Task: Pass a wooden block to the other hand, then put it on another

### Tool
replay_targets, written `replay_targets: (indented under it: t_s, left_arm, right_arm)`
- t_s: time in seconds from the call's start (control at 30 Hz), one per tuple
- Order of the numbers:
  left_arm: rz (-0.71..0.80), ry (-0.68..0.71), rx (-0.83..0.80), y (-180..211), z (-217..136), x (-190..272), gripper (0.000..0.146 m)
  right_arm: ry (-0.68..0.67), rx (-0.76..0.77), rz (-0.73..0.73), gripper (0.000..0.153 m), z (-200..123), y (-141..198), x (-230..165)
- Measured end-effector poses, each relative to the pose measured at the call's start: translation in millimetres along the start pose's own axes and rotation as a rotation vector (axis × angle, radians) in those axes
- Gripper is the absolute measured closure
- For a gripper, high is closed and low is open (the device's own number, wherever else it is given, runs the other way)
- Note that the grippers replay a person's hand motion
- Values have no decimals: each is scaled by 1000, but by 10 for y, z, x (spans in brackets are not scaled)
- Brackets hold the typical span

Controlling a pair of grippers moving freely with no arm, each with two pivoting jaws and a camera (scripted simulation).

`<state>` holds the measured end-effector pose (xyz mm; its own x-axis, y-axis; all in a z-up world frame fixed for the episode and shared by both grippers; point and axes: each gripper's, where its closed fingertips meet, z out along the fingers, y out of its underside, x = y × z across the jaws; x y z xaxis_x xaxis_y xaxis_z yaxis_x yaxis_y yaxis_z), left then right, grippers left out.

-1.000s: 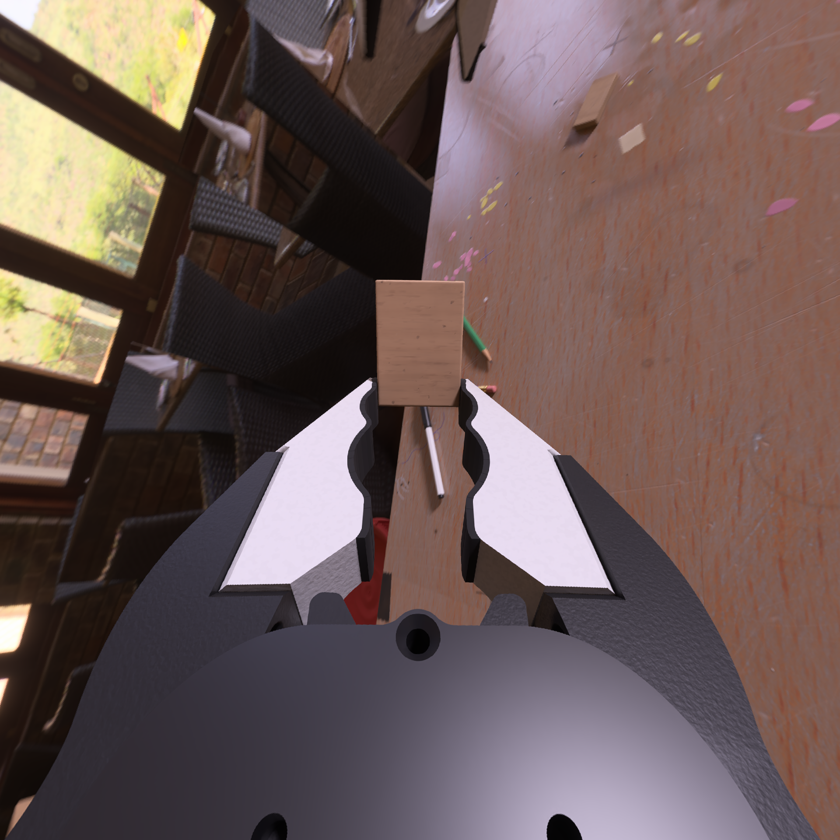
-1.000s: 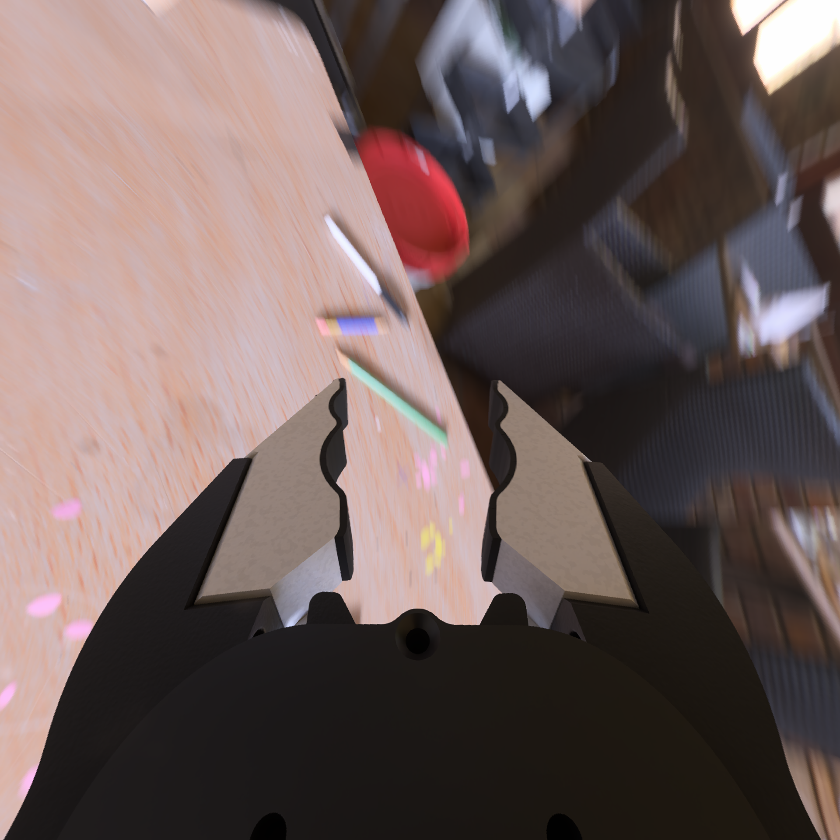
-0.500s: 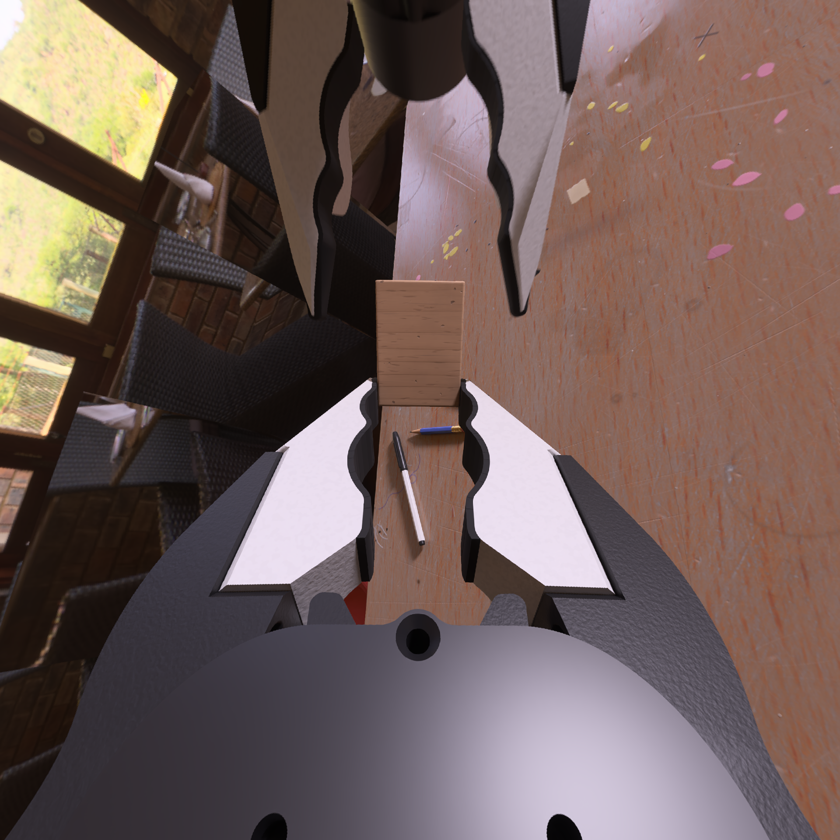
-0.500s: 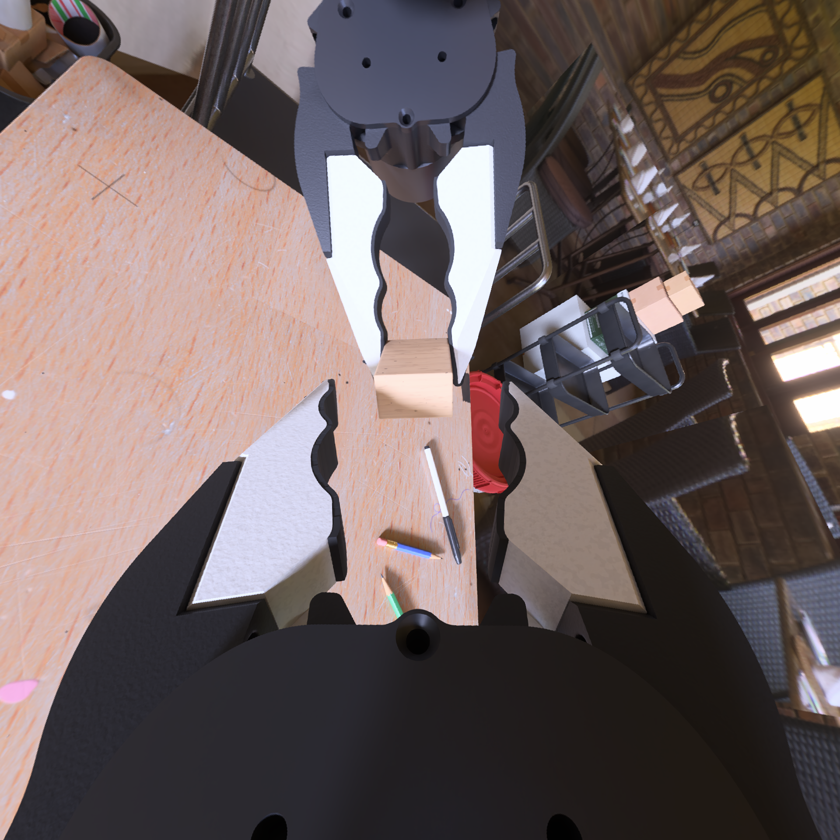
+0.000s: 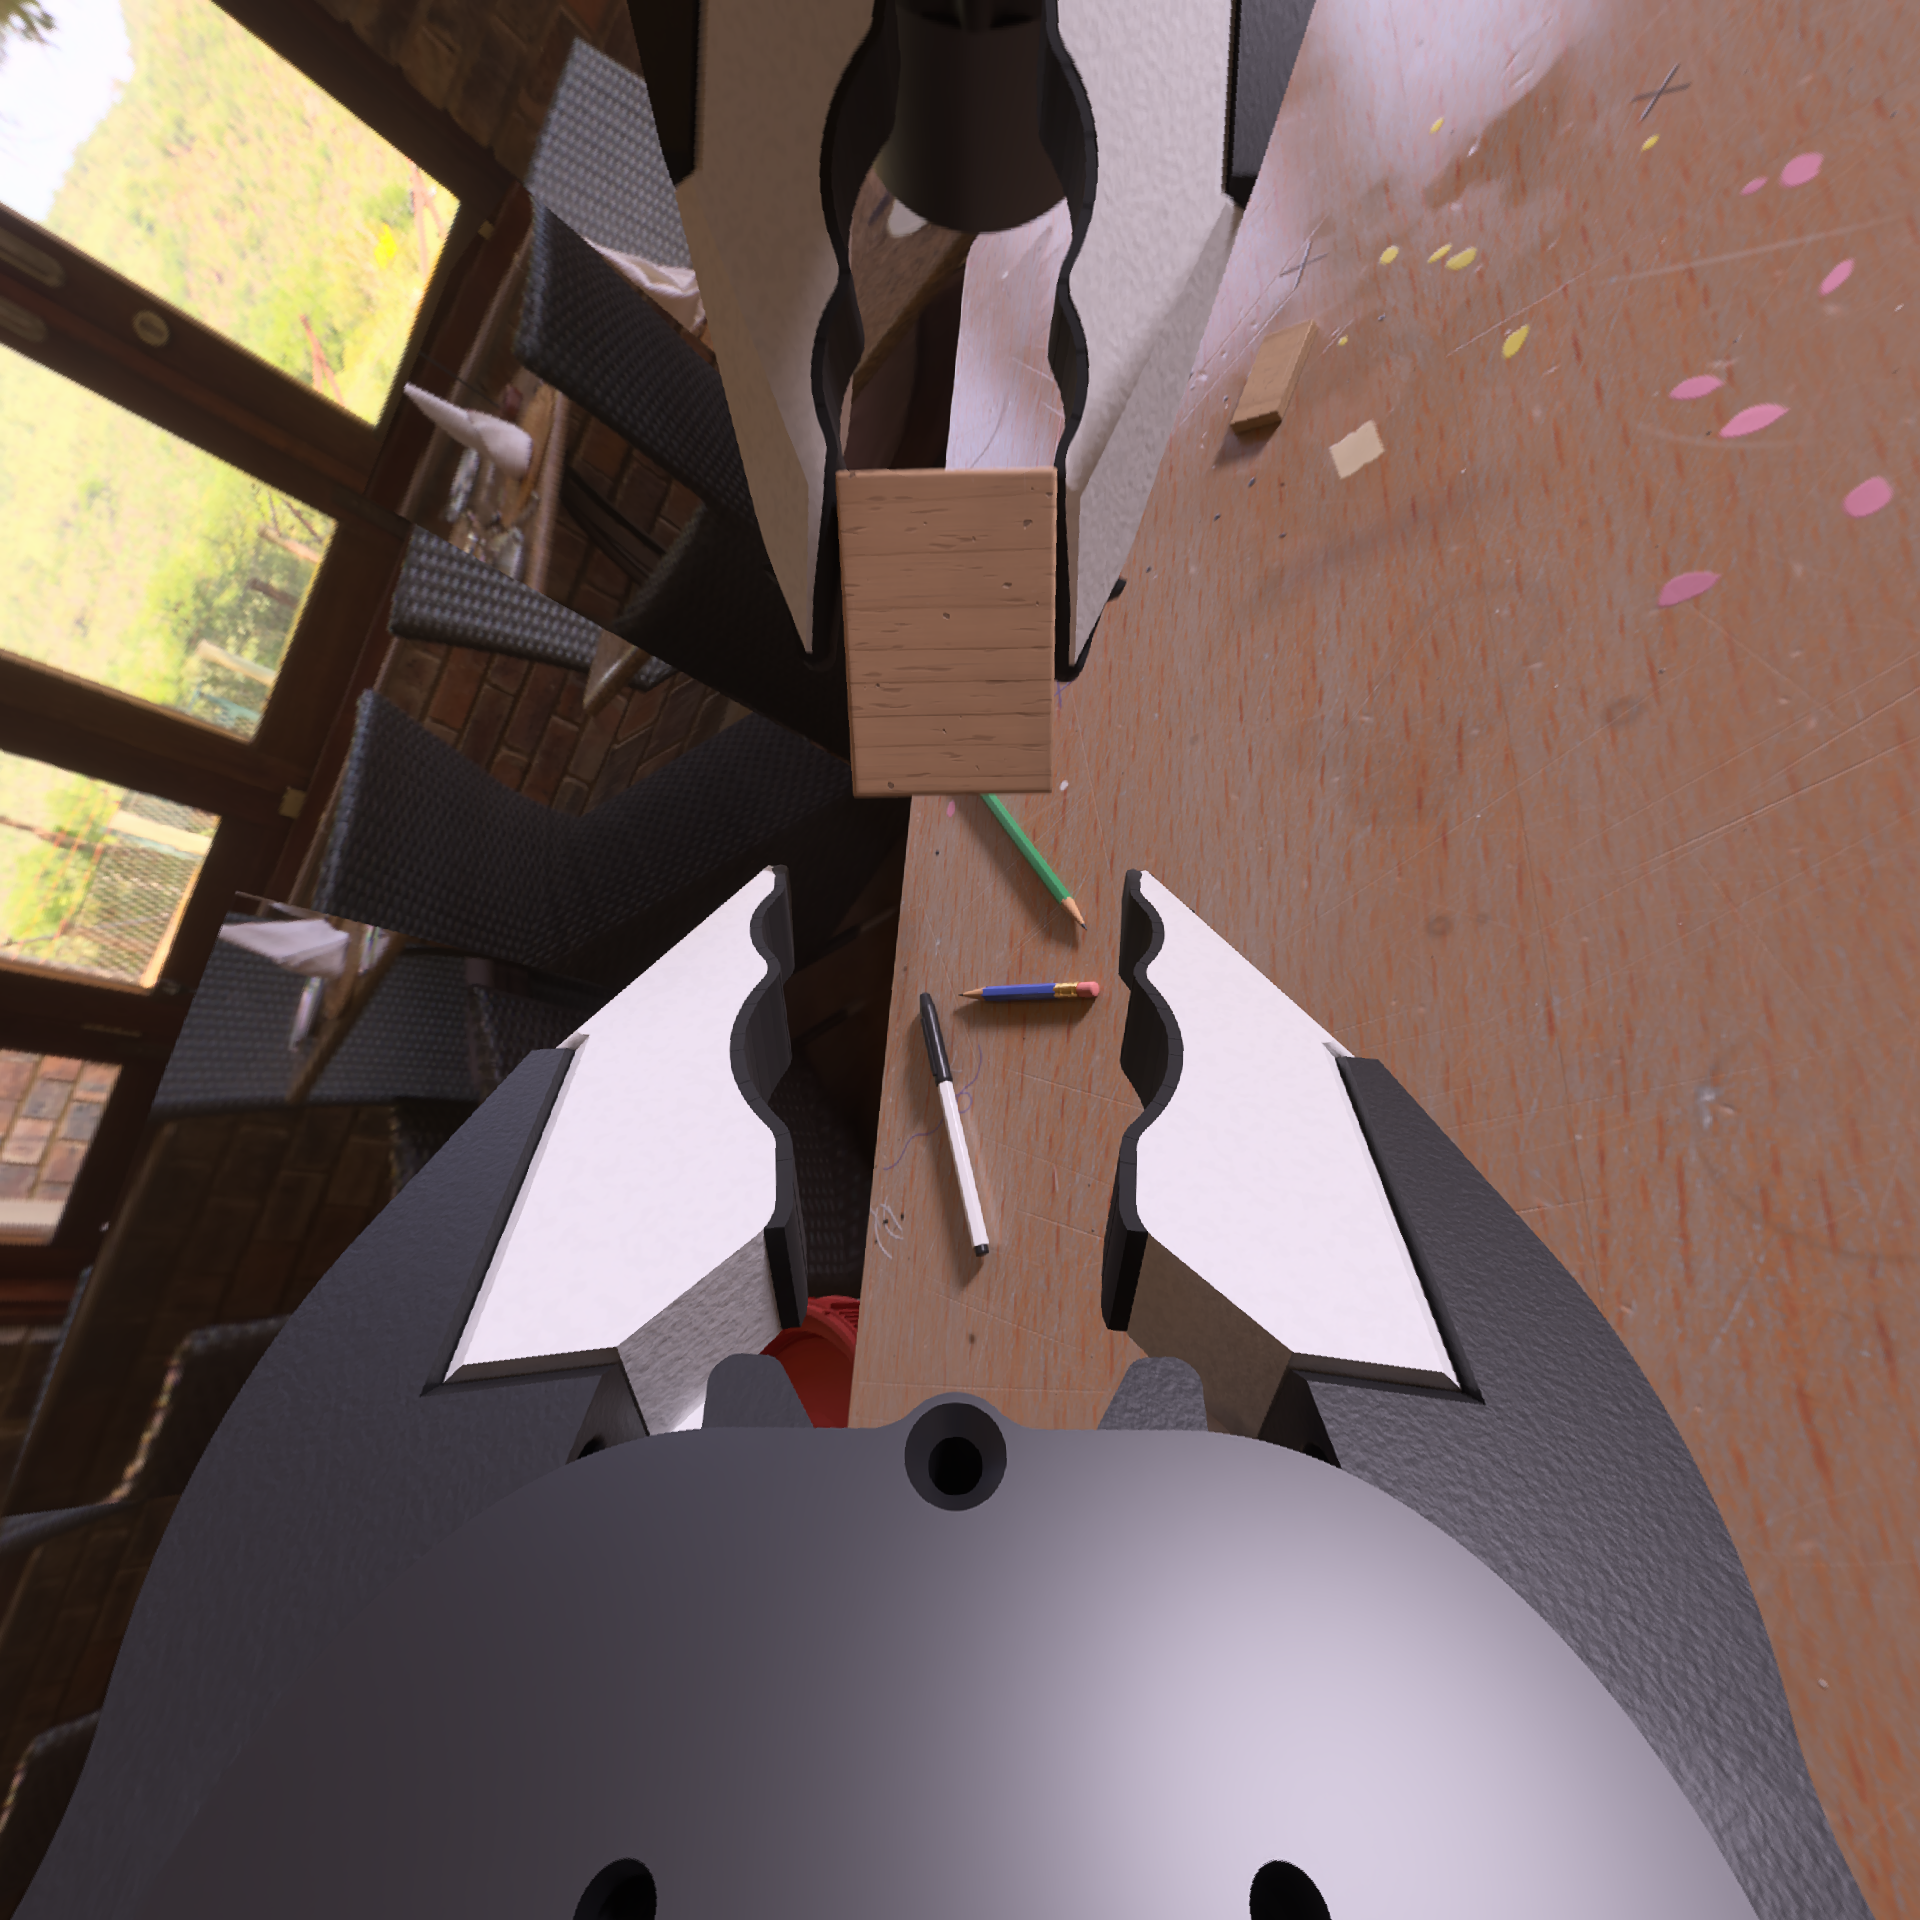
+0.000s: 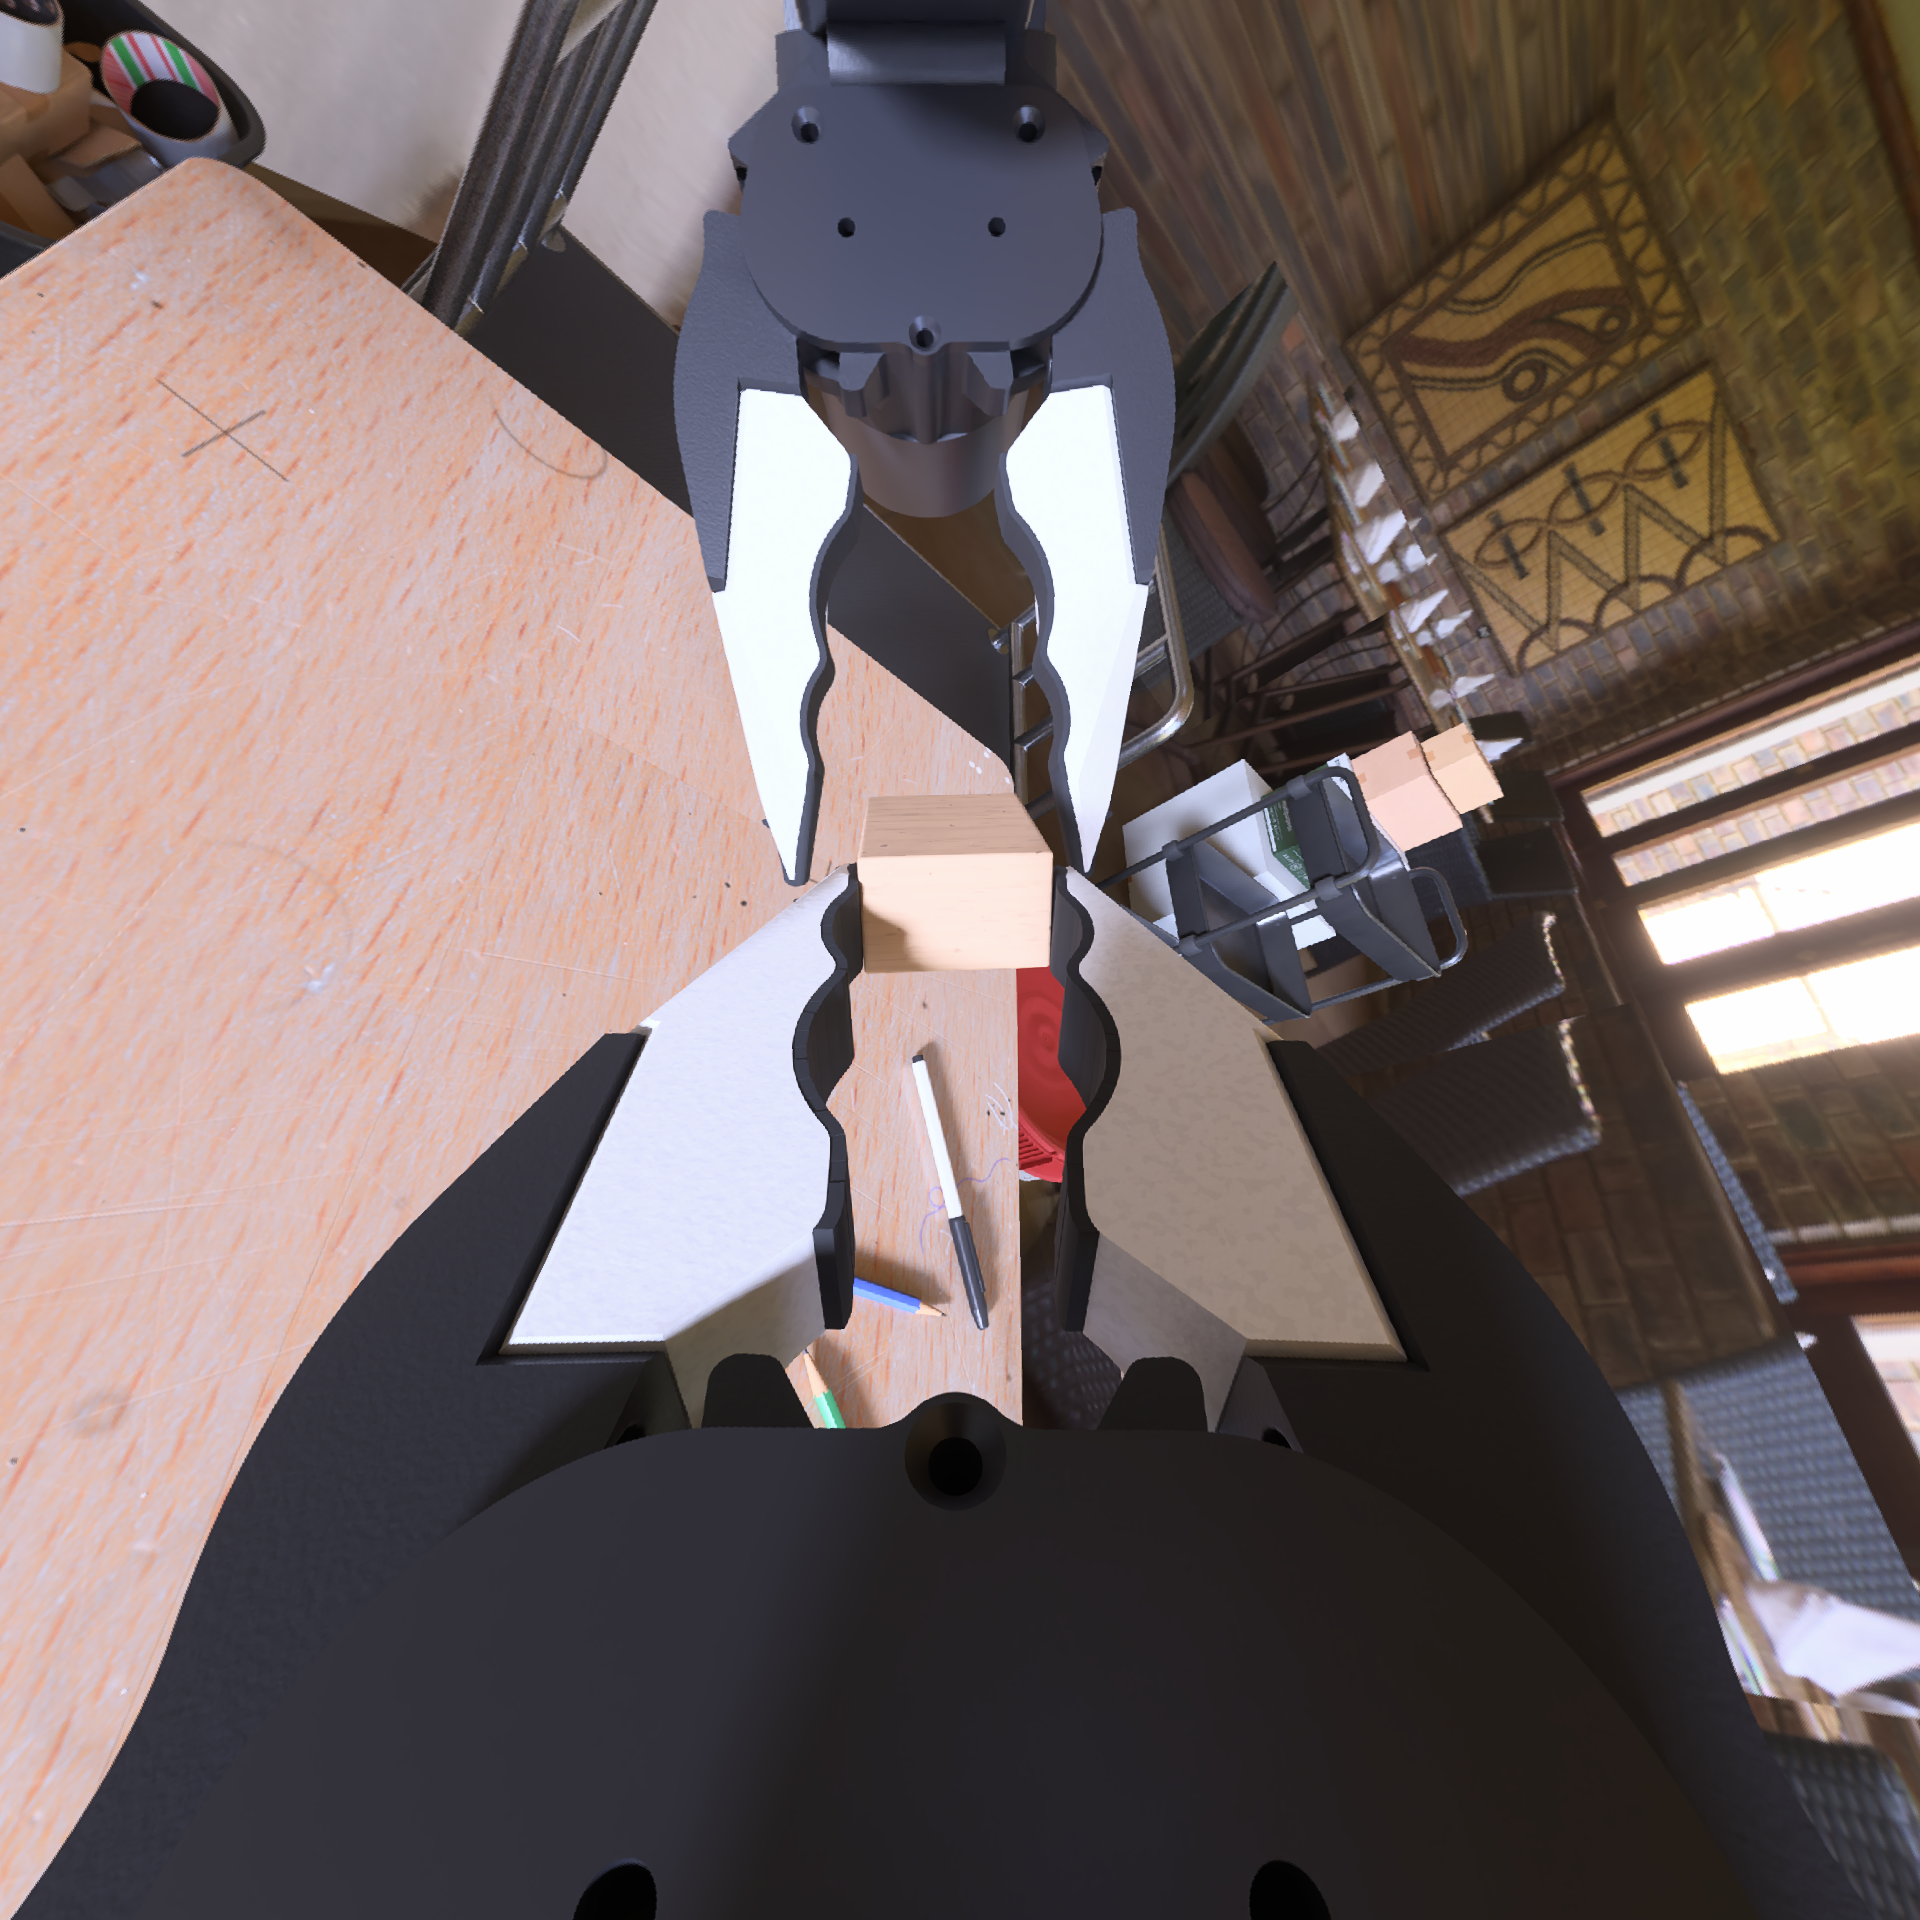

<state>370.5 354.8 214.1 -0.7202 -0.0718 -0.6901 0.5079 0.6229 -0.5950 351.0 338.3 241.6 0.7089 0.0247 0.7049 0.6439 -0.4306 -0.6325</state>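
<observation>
The light wooden block (image 5: 948, 634) hangs in the air above the table edge, clamped between the tips of my right gripper (image 5: 943, 655), which reaches in from the top of the left wrist view. My left gripper (image 5: 956, 883) is open and empty, a short gap back from the block. In the right wrist view my right gripper (image 6: 954, 883) is shut on the block (image 6: 956, 894), and the left gripper (image 6: 937, 873) faces it with its jaws spread, clear of the block's sides. A second, flat wooden block (image 5: 1273, 376) lies on the table farther off.
On the orange wooden table (image 5: 1455, 935), below the grippers, lie a white pen (image 5: 954, 1122), a blue pencil (image 5: 1029, 991) and a green pencil (image 5: 1029, 847). A red object (image 6: 1044, 1049) sits below the table edge. Dark wicker chairs (image 5: 540, 862) stand beyond the edge.
My right gripper came in and shut on the block. My left gripper opened, let go of it and drew back a little.
</observation>
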Motion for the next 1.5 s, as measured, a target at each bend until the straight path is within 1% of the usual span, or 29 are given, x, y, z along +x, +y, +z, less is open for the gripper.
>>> replay_targets:
  t_s: [0.2, 0.37, 0.53, 0.6, 0.7, 0.77, 0.83, 0.9, 1.07, 1.17, 1.23, 1.3, 1.43, 1.5]
  left_arm:
    - [28, 11, -48, 36, 30, 29, 86]
    - [18, 13, 10, -53, -36, 32, 86]
    - [17, 18, 21, -113, -76, 47, 86]
    - [10, 25, 26, -121, -92, 54, 88]
    - [-8, -29, -77, 95, -170, -35, 95]
    - [-70, -37, -14, 131, -266, -79, 100]
    - [-92, -52, 23, 143, -352, -112, 104]
    - [-84, -72, 19, 149, -402, -126, 106]
    - [-63, -85, 14, 124, -430, -124, 106]
    - [-57, -86, 1, 127, -424, -120, 106]
    - [-52, -88, 8, 114, -423, -118, 106]
    - [-48, -90, 1, 116, -422, -119, 106]
    - [-43, -92, -19, 135, -419, -115, 106]
    - [-39, -101, -21, 138, -417, -126, 106]
  right_arm:
    - [-14, -26, -21, 117, -19, 32, -23]
    - [-2, -27, -27, 117, -49, -19, -18]
    - [5, -50, -44, 117, -92, -75, -29]
    - [9, -59, -50, 117, -131, -93, -28]
    - [74, -126, -42, 117, -359, -25, 62]
    - [85, -168, -6, 117, -592, 63, 80]
    - [98, -305, 17, 117, -860, 263, 63]
    - [90, -462, 55, 117, -1141, 482, -11]
    - [-1, -875, 231, 117, -1846, 1087, -360]
    - [-78, -1070, 335, 117, -2138, 1460, -627]
    - [-125, -1165, 412, 117, -2263, 1715, -799]
    - [-159, -1225, 481, 117, -2328, 1973, -942]
    - [-209, -1309, 604, 117, -2351, 2482, -1188]
    - [-241, -1338, 645, 117, -2336, 2671, -1291]
